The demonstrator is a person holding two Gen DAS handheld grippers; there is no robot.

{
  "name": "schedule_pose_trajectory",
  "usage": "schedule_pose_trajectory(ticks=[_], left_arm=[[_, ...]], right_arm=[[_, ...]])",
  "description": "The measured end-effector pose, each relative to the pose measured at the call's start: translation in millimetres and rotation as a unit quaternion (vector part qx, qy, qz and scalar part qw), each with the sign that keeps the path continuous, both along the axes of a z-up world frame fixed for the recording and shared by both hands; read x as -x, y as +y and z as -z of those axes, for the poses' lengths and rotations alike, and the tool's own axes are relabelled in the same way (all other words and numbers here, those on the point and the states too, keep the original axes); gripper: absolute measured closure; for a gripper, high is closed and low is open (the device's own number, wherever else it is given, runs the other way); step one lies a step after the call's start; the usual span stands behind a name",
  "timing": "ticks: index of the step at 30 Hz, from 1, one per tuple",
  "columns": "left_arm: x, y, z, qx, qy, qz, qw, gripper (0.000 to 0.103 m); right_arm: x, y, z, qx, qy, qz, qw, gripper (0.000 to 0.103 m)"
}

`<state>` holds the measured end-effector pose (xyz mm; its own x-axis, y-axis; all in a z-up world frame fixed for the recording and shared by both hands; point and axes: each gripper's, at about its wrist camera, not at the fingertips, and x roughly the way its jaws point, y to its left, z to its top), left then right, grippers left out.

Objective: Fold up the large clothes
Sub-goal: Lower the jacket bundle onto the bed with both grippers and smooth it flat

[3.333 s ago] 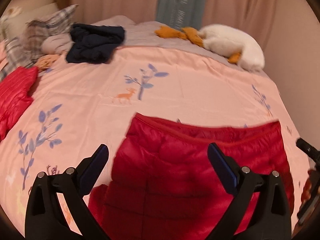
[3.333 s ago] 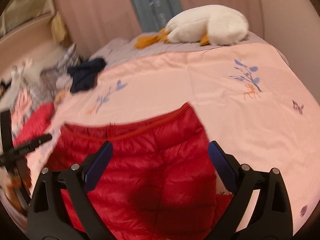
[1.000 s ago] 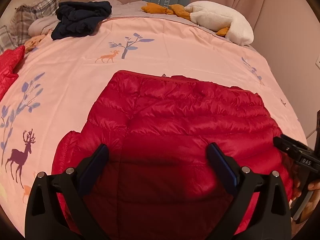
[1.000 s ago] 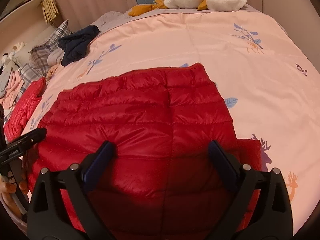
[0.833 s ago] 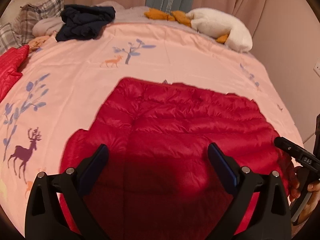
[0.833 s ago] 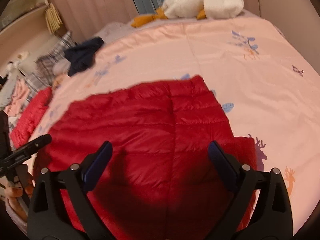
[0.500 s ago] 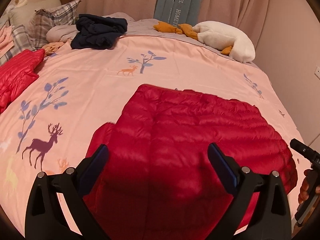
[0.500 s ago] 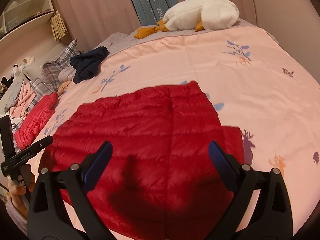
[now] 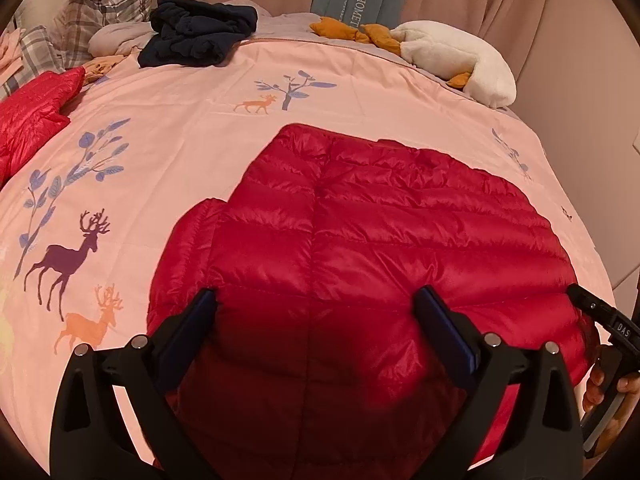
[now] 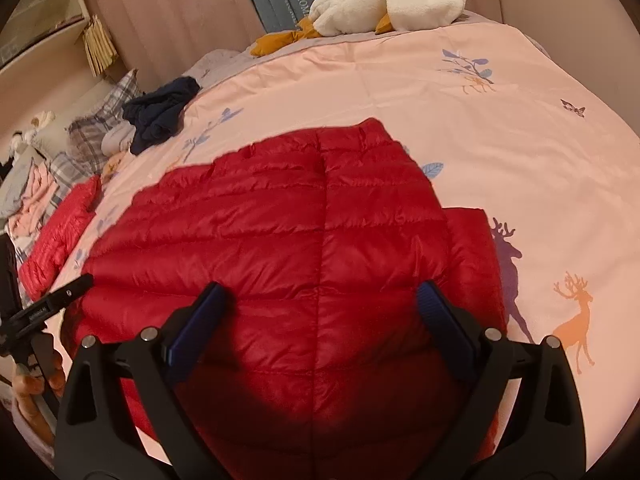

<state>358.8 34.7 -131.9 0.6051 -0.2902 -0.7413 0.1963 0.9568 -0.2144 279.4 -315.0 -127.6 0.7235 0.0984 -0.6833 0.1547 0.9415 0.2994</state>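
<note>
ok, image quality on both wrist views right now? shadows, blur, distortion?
Left wrist: sharp, warm dim light, a dark shadow on the near red jacket, strong fisheye bend in the bedspread. Right wrist: the same shadow, sharp, plush goose bent at the rim.

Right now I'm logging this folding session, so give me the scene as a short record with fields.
surface: bed with pink deer-print cover
garment in work: red puffer jacket, lying spread on the cover
left gripper: open, above the jacket, holding nothing
right gripper: open, above the jacket, holding nothing
other clothes: navy garment; second red jacket at the left edge
also there: white plush goose, plaid pillows
</note>
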Motion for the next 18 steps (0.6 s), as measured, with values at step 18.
schedule_pose_trajectory(ticks=[18], left_arm=[[34, 1, -7, -0.018, -0.028, 0.005, 0.9994, 0.003]], right_arm=[[45, -15, 8, -0.016, -0.001, 0.022, 1.000, 0.005]])
